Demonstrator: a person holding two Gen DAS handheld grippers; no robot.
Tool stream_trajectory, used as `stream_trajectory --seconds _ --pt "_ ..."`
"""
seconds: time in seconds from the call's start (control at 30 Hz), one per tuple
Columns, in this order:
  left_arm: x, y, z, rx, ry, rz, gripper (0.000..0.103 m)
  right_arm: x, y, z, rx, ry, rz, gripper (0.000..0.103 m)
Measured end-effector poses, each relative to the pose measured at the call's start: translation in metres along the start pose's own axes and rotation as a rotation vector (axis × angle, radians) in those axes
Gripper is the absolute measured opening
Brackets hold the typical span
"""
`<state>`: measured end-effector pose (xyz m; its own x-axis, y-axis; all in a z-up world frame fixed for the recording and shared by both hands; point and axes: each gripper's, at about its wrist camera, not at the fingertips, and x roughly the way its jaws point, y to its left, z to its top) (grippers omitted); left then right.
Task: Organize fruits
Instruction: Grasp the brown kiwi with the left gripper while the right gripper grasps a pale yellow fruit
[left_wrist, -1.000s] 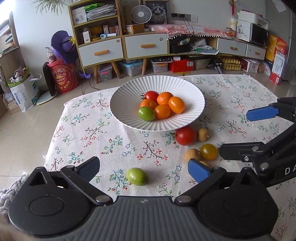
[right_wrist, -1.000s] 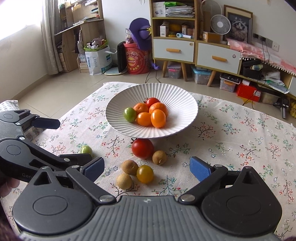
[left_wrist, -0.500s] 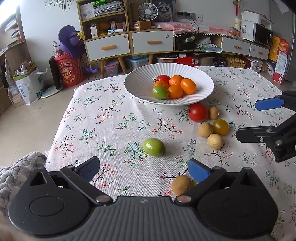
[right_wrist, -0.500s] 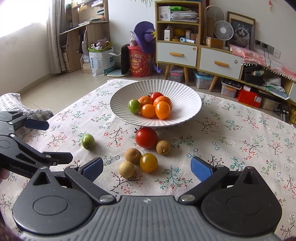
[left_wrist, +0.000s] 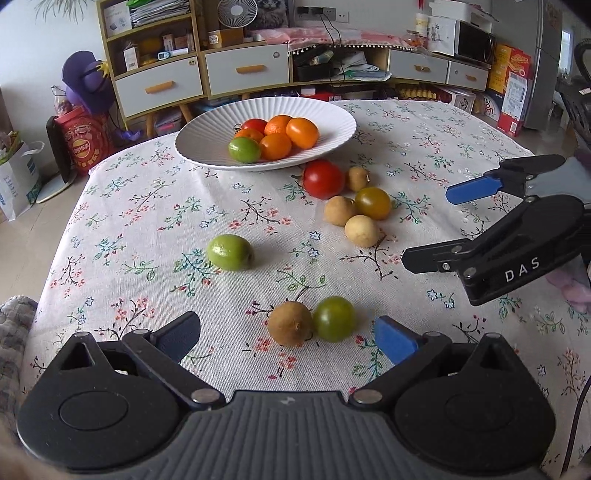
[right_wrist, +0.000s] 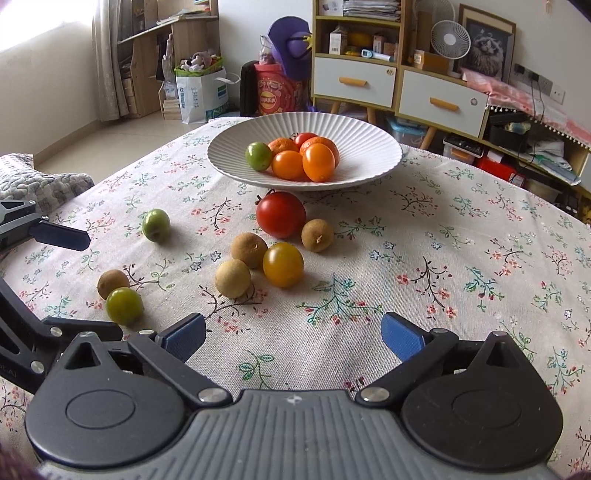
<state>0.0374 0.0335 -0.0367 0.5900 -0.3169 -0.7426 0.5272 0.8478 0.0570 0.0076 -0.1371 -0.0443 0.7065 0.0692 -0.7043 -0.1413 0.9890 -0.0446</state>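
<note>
Both my tongs are spread wide and hold nothing.

My left gripper (left_wrist: 287, 332) frames a brown round longan (left_wrist: 290, 323) touching a dark green tomato (left_wrist: 334, 318); my right gripper (right_wrist: 293, 336) hovers over the flowered tablecloth (right_wrist: 461, 258), the white ribbed bowl (right_wrist: 365, 140) of oranges at 12 o'clock.

Tiled floor (right_wrist: 110, 136), wooden drawer cabinet (right_wrist: 399, 88), white walls (right_wrist: 40, 92), daylit curtained window (right_wrist: 48, 18)
</note>
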Motion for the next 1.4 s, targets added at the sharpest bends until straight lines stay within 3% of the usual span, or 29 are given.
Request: stream_trajectory --seconds 0.07,0.17,0.27,0.43,0.63,0.83,1.03,1.4 --pt "0.001 0.002 -0.001 -0.012 0.015 -0.016 0.089 0.002 0.003 -0.001 -0.011 0.006 0.016 0.098" --pt "0.003 0.007 -0.001 -0.025 0.040 -0.038 0.071 0.004 0.006 0.000 -0.021 0.015 0.043 0.091" --pt "0.003 0.010 -0.003 -0.032 0.052 -0.053 0.065 0.004 0.011 0.001 -0.049 0.005 0.059 0.085" --pt "-0.001 0.011 -0.001 -0.017 0.049 -0.053 0.046 0.007 0.015 0.007 -0.049 0.002 0.094 0.065" --pt "0.001 0.013 -0.001 -0.028 0.024 -0.051 0.036 0.011 0.022 0.012 -0.056 -0.004 0.123 0.045" --pt "0.004 0.014 0.002 -0.030 0.005 -0.045 0.025 0.015 0.023 0.016 -0.059 -0.017 0.108 0.033" --pt "0.004 0.016 0.002 -0.034 0.002 -0.045 0.012 0.015 0.023 0.017 -0.065 -0.020 0.096 0.025" --pt "0.002 0.019 0.003 -0.058 0.007 -0.038 0.012 0.014 0.023 0.019 -0.065 -0.015 0.105 0.022"
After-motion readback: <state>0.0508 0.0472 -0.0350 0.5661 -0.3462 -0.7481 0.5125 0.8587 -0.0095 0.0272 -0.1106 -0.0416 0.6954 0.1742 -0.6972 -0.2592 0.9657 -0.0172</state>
